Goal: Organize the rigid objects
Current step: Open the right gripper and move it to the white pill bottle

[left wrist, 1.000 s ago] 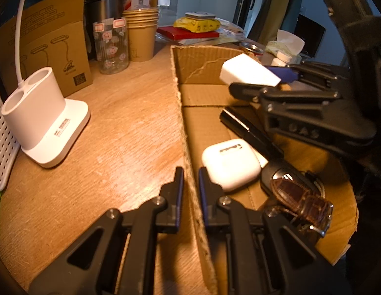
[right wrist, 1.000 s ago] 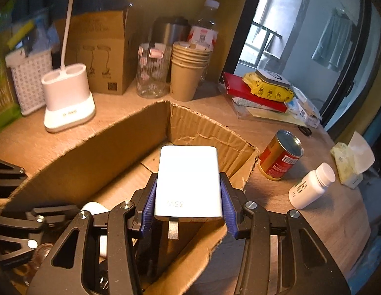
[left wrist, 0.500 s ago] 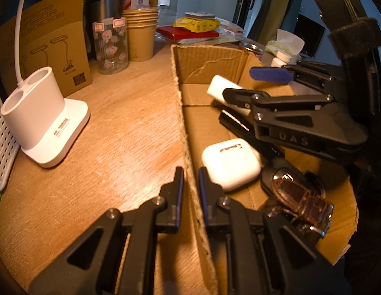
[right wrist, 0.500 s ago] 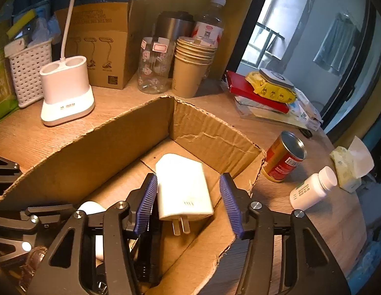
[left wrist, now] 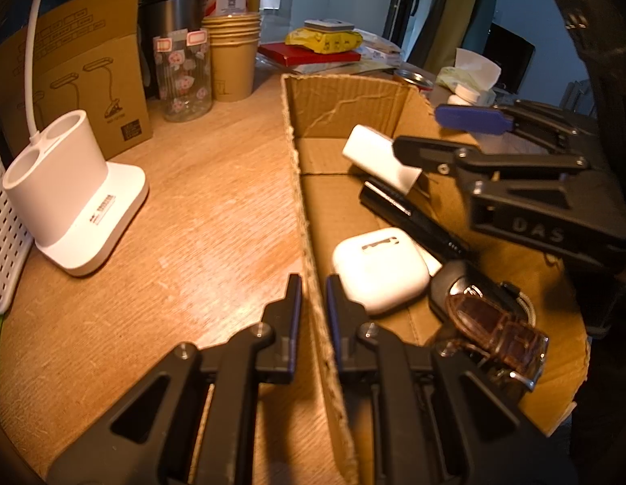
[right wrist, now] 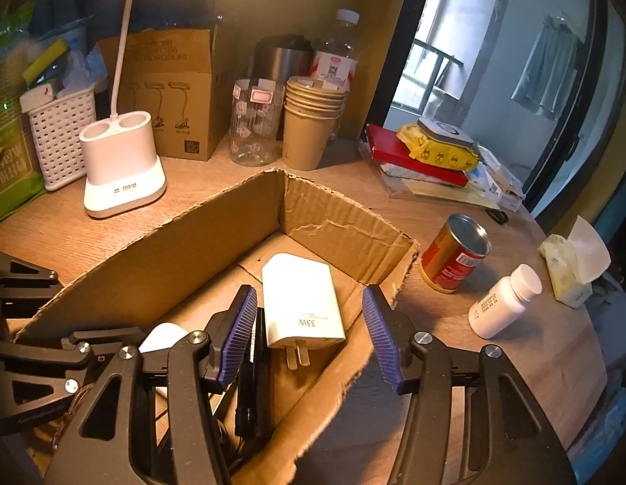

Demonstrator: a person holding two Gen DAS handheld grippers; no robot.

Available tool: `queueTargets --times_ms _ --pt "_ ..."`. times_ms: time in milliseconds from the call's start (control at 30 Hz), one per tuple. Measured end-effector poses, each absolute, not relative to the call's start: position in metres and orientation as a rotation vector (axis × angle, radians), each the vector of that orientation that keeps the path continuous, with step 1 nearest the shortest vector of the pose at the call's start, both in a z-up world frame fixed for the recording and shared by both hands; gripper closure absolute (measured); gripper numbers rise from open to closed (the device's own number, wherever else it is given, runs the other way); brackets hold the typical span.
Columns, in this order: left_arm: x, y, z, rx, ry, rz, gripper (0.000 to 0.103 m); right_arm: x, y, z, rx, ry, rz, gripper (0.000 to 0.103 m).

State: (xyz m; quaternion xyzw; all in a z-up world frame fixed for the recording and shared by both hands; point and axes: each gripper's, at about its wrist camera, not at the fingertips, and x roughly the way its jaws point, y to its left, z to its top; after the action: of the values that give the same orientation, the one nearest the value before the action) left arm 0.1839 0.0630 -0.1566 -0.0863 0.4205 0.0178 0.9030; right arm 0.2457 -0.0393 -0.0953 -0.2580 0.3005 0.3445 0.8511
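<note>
A white charger point(right wrist: 298, 301) lies free in the open cardboard box point(right wrist: 333, 218), resting partly on a black bar-shaped item point(right wrist: 252, 388). My right gripper point(right wrist: 310, 335) is open above it, one finger on each side, not touching. In the left wrist view the charger point(left wrist: 379, 157) leans by the right gripper's finger point(left wrist: 472, 117). A white earbud case point(left wrist: 379, 268), the black item point(left wrist: 409, 214) and a brown-strap watch point(left wrist: 496, 323) also lie in the box. My left gripper point(left wrist: 313, 307) is shut on the box's left wall point(left wrist: 298, 186).
On the desk to the right of the box stand a red can point(right wrist: 454, 252), a white pill bottle point(right wrist: 502, 301) and a tissue pack point(right wrist: 571, 270). To the left are a white lamp base point(right wrist: 121, 163), a white basket point(right wrist: 58, 137), a glass jar point(right wrist: 254, 121) and stacked paper cups point(right wrist: 310, 121).
My right gripper opened and let go of the white charger, which dropped into the box. The gripper has drawn back a little. The left gripper has kept its hold on the box wall.
</note>
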Motion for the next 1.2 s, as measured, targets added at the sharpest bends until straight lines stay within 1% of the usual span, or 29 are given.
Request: queueTargets --times_ms 567,900,1200 --pt "0.184 0.063 -0.157 -0.178 0.869 0.036 0.090 0.236 -0.093 -0.065 -0.437 0.573 0.669 0.045" --pt "0.184 0.063 -0.157 -0.177 0.869 0.037 0.090 0.249 -0.132 -0.081 -0.376 0.626 0.594 0.045" --pt "0.184 0.063 -0.157 -0.178 0.869 0.036 0.090 0.281 -0.160 -0.098 -0.325 0.676 0.503 0.045"
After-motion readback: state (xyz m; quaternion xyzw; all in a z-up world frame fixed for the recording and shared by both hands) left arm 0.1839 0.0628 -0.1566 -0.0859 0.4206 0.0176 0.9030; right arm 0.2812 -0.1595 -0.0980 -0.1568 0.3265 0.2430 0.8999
